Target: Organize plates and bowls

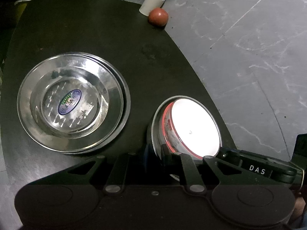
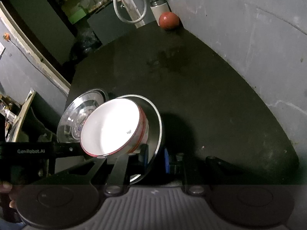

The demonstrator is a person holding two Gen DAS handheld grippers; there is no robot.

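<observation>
A white bowl with a red rim [image 1: 193, 126] sits tilted inside a steel bowl [image 1: 156, 122] near the black table's right edge. My left gripper [image 1: 155, 155] is shut on the steel bowl's near rim. In the right wrist view my right gripper [image 2: 153, 159] is shut on the same steel bowl's rim [image 2: 156, 124], with the white bowl [image 2: 111, 126] nested in it. Stacked steel plates [image 1: 73, 101] lie on the table to the left, also in the right wrist view [image 2: 76, 118] behind the bowls.
A red ball [image 1: 158, 16] and a white cylinder [image 1: 151, 2] stand at the far corner of the black table [image 1: 96, 28]. Grey marbled floor [image 1: 249, 57] lies right of the table. In the right wrist view a grey wall [image 2: 239, 28] borders the table; clutter and a cable [image 2: 130, 5] are at the back.
</observation>
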